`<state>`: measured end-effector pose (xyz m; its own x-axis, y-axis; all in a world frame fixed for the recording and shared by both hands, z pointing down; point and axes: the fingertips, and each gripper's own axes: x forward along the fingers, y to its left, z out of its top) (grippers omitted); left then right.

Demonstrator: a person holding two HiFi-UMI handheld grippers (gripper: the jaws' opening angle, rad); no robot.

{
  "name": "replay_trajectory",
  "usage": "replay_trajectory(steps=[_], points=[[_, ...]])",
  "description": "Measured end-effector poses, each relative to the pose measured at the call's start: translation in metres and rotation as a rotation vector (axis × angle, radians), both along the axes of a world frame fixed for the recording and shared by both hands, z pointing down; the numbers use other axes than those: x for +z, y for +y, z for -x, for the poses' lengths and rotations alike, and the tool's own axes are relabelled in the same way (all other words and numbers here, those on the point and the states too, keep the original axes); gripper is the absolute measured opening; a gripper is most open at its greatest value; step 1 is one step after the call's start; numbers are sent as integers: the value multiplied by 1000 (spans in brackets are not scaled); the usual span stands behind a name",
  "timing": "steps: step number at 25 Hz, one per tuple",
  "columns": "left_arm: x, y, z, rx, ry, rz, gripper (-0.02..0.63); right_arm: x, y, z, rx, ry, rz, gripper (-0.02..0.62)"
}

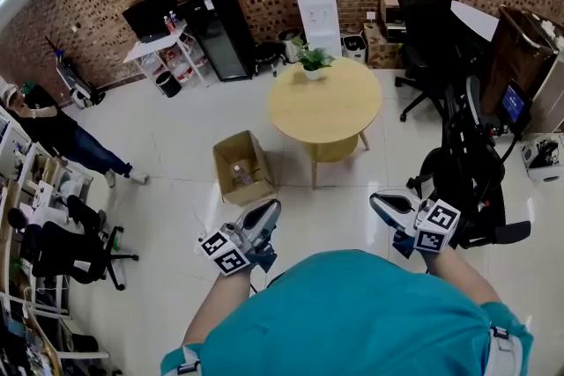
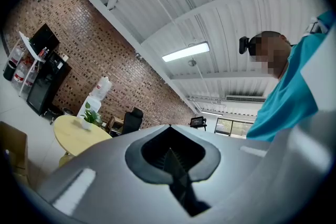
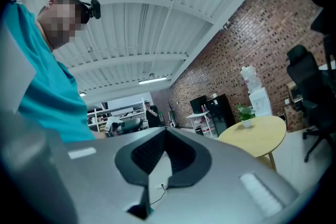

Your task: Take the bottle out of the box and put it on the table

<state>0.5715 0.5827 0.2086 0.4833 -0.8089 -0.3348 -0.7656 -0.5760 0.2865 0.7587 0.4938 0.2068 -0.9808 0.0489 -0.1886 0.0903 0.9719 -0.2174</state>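
One cardboard box (image 1: 226,156), round wooden table (image 1: 339,112)

A glossy white tiled floor (image 1: 176,150) carries an open cardboard box (image 1: 231,152), which stands upright just beside a round, pale wooden table (image 1: 335,114). The table top holds only a small potted plant (image 1: 313,62), set near its far edge. A black office chair (image 1: 429,22) stands on the floor beyond the table.

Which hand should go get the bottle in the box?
Left. The left gripper sits just short of the cardboard box with the bottle inside; the right gripper is farther off, nearer the round table.
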Motion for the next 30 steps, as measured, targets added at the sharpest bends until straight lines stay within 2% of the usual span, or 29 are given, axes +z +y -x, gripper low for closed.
replay_trajectory(steps=[8, 15, 21, 26, 30], points=[[5, -25, 18, 57, -24, 13, 1, -9, -25, 28, 43, 14, -2, 2], [8, -65, 87, 161, -39, -20, 0, -27, -56, 105, 130, -1, -18, 2], [3, -84, 153, 233, -51, -21, 0, -33, -76, 169, 200, -6, 21, 2], [4, -113, 185, 239, -49, -17, 1, -32, -105, 204, 200, 19, 40, 2], [22, -149, 197, 213, -49, 1, 2, -16, -152, 221, 175, 15, 53, 2]])
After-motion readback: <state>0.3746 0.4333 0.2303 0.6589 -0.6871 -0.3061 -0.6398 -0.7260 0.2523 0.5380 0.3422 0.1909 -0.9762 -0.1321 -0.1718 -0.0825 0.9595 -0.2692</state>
